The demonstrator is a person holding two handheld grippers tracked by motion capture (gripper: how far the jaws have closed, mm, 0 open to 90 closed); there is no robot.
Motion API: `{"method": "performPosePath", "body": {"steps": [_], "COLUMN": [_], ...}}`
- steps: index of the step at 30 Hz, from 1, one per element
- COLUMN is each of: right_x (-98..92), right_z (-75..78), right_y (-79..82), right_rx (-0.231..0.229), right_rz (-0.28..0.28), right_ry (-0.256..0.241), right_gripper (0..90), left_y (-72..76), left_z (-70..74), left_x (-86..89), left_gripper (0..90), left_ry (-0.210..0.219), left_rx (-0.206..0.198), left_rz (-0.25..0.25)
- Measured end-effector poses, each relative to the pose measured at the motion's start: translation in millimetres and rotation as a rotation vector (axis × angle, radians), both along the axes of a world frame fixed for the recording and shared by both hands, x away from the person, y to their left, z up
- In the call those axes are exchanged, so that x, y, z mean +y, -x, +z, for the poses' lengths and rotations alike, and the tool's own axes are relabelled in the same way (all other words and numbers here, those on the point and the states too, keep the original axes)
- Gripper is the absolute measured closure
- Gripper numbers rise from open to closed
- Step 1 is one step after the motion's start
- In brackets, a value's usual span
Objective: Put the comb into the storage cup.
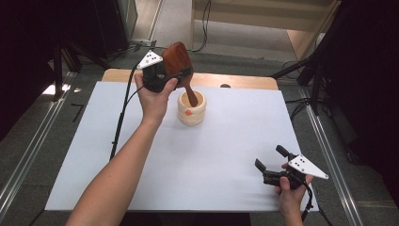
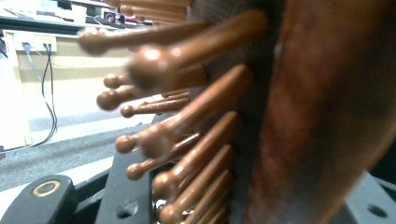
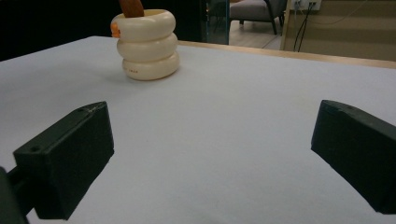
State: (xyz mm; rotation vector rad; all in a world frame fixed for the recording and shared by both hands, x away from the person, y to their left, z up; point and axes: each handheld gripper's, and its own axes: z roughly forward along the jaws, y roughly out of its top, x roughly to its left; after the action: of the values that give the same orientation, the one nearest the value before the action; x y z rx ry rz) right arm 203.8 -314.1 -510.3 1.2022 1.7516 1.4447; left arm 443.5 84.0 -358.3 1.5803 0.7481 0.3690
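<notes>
Covering most of the table, a white sheet (image 1: 211, 155) is seen. Near its far edge a cream ringed holder (image 1: 191, 108) stands, the wooden hairbrush (image 1: 180, 63) handle inside, its head clamped by the left gripper (image 1: 162, 73). Near the right front corner, the right gripper (image 1: 270, 165) is held wide open, empty.

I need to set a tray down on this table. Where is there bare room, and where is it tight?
The wide white sheet lies bare between the cream holder and the right gripper, and along its left side beyond the forearm. It is crowded at the far middle, where the left gripper clamps the wooden hairbrush, its handle in the holder.
</notes>
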Motion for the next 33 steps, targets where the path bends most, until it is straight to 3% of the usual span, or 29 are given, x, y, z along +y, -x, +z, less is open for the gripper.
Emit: {"method": "performPosePath", "body": {"steps": [15, 22, 33], "right_x": [-0.2, -0.3, -0.2], "right_z": [-0.2, -0.4, -0.3], "right_y": [-0.3, -0.5, -0.6], "right_rx": [0.000, 0.002, -0.001], "right_rz": [-0.001, -0.001, -0.002], "right_ry": [0.000, -0.001, 0.002], "right_gripper": [0.0, 0.0, 0.0], "left_y": [-5.7, -9.3, -12.2], "left_z": [-21.9, -32.3, -46.3], "left_x": [-3.8, -2.9, -3.8], "left_gripper": [53.5, 53.4, 53.2], "left_ry": [-0.004, 0.015, -0.003], "left_rx": [0.034, 0.062, 0.080], "left_rz": [0.020, 0.030, 0.050]}}
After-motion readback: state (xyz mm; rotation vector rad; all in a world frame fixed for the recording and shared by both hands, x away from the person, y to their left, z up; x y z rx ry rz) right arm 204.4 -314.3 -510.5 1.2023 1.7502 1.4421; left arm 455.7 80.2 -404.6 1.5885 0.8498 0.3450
